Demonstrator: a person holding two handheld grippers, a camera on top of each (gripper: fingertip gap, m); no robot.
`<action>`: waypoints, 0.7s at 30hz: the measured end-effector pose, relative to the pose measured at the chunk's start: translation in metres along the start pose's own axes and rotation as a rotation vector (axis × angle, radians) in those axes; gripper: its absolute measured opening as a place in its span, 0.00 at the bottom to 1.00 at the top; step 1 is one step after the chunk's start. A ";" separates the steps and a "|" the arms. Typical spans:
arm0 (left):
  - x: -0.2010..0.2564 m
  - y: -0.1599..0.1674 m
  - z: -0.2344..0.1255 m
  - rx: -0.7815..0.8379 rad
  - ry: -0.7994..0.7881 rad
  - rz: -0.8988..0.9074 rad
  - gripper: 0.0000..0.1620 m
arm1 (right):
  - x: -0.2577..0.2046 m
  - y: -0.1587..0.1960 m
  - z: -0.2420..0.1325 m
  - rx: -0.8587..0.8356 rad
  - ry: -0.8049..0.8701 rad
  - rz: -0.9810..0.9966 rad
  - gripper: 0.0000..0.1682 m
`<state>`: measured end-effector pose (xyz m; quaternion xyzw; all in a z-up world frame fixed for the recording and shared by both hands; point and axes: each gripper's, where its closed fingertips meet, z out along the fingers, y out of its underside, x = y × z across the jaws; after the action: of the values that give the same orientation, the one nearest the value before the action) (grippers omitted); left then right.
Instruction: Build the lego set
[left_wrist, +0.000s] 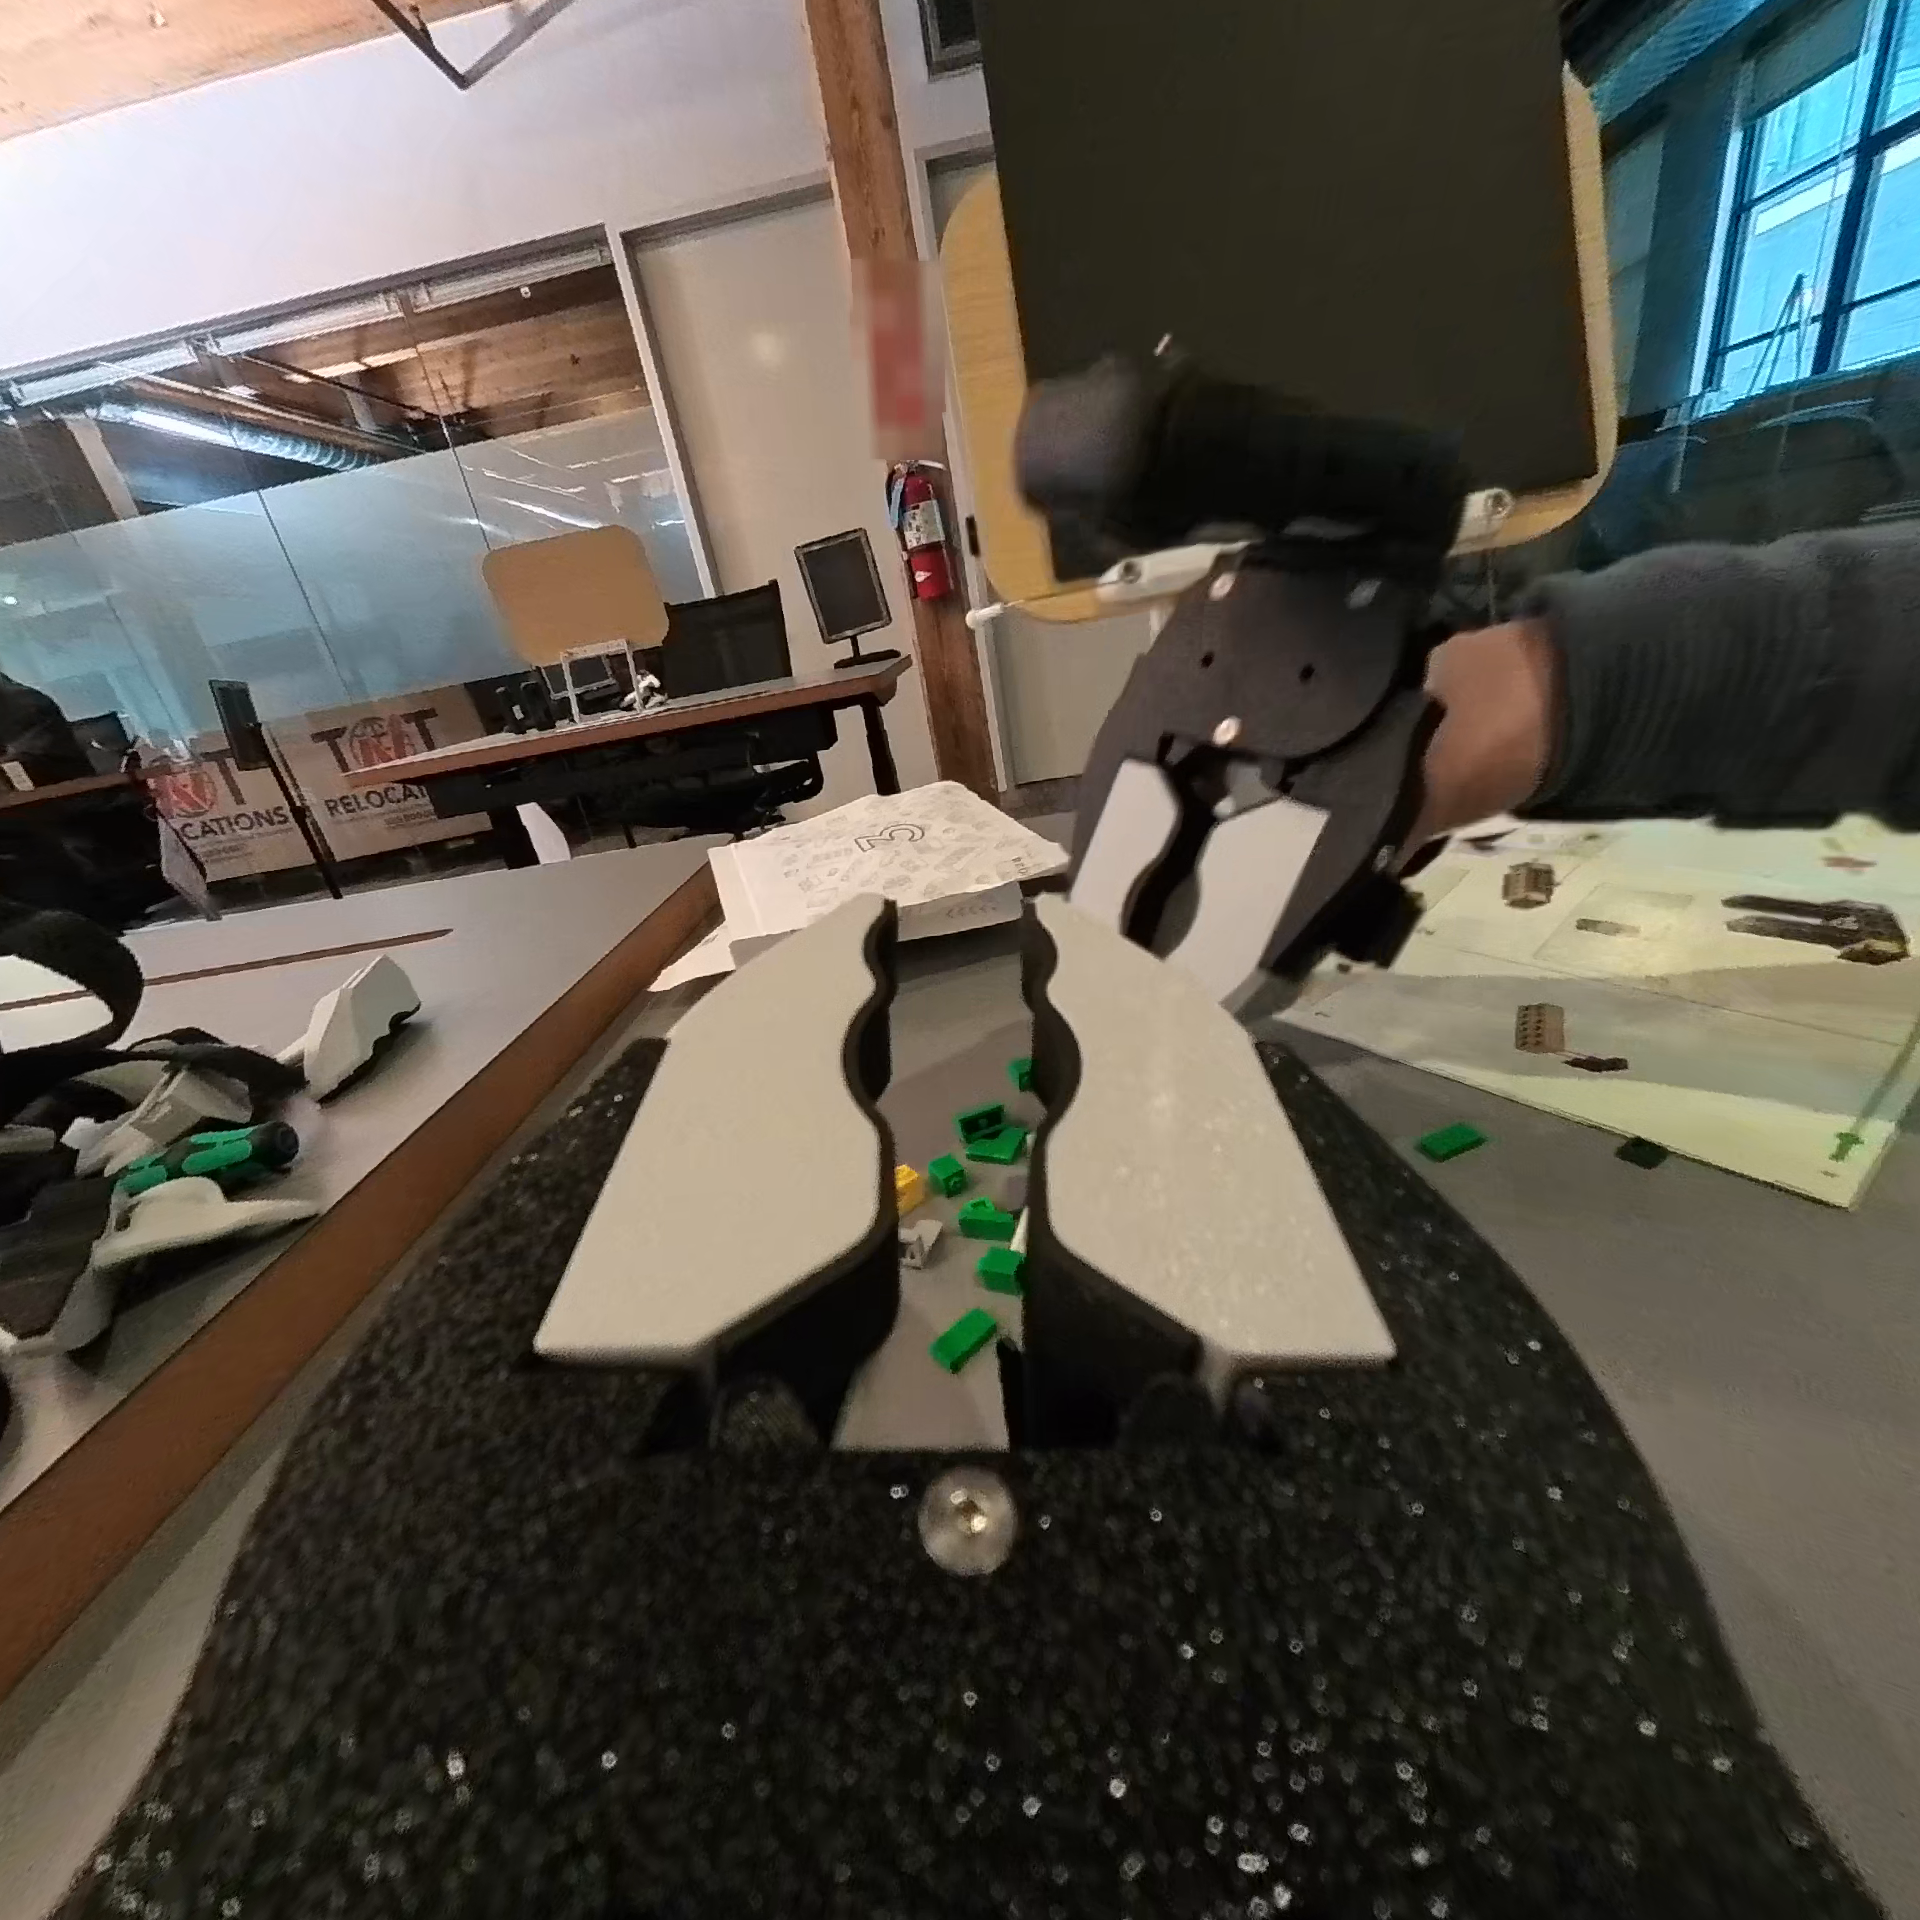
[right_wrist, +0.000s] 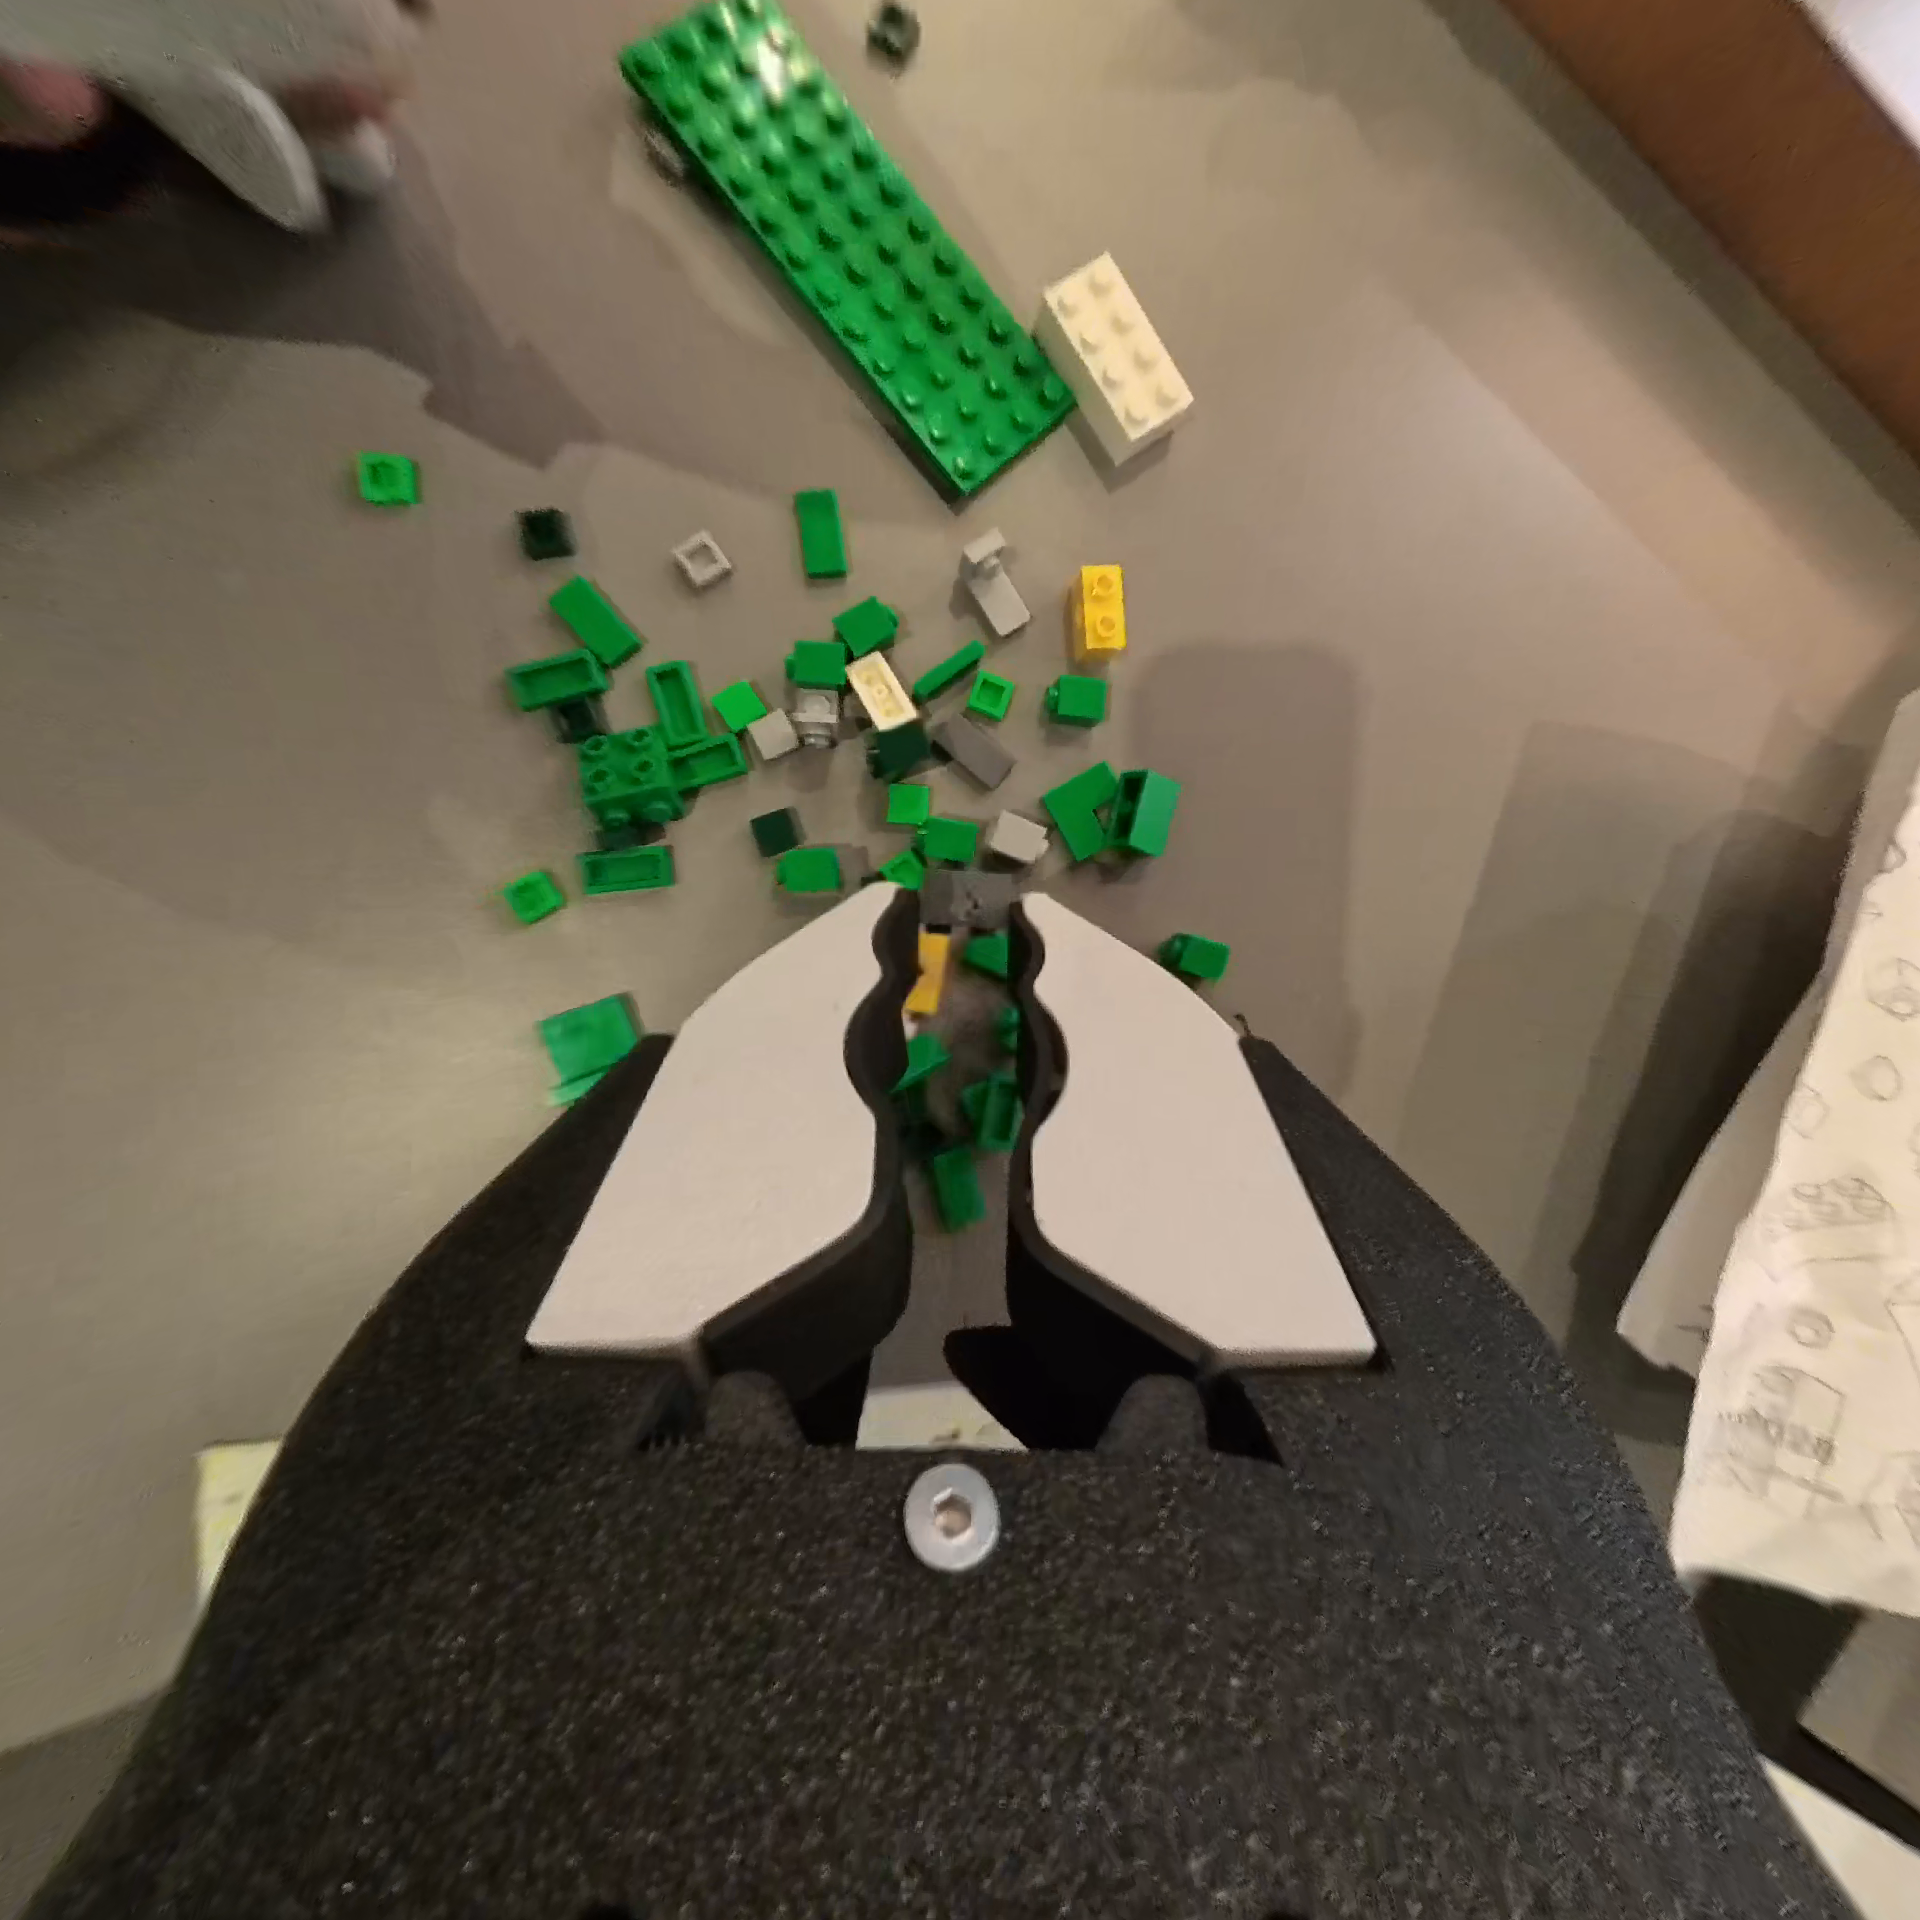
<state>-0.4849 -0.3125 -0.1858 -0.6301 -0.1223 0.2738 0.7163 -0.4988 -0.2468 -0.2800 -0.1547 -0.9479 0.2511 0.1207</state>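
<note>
Several small green, grey and yellow Lego pieces (right_wrist: 831, 727) lie scattered on the grey table. A long green baseplate (right_wrist: 852, 249) lies beyond them, with a white two-by-four brick (right_wrist: 1117, 358) at its end and a yellow brick (right_wrist: 1099, 613) nearby. My right gripper (right_wrist: 961, 902) hovers over the pile, its tips closed on a small dark grey piece (right_wrist: 966, 896). My left gripper (left_wrist: 961, 920) is low over the table, jaws a little apart and empty, with loose pieces (left_wrist: 987, 1143) below it. The right gripper (left_wrist: 1169, 940) shows just beyond it, held by a hand.
An open instruction booklet (left_wrist: 1662, 987) lies at the right. A white printed paper bag (left_wrist: 894, 862) lies behind the pile and also shows in the right wrist view (right_wrist: 1818, 1195). A wooden strip (left_wrist: 364, 1174) edges the table. Spare gripper parts and a green screwdriver (left_wrist: 208, 1148) lie beyond it. My right fingertips sit around 12 cm from my left ones. To the yellow brick (right_wrist: 1099, 613): right tips about 6 cm, left tips about 12 cm.
</note>
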 end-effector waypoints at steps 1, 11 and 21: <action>0.000 0.000 0.000 0.001 0.001 -0.001 0.14 | -0.005 -0.003 -0.009 0.017 0.006 0.006 0.09; -0.001 -0.004 -0.005 0.030 0.011 -0.044 0.14 | -0.140 0.053 -0.112 0.072 0.199 0.098 0.09; 0.005 -0.005 -0.005 0.028 0.038 -0.053 0.14 | -0.248 0.138 -0.140 -0.032 0.314 0.286 0.09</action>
<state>-0.4767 -0.3146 -0.1827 -0.6215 -0.1214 0.2445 0.7343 -0.1948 -0.1588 -0.2697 -0.3267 -0.8898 0.2232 0.2275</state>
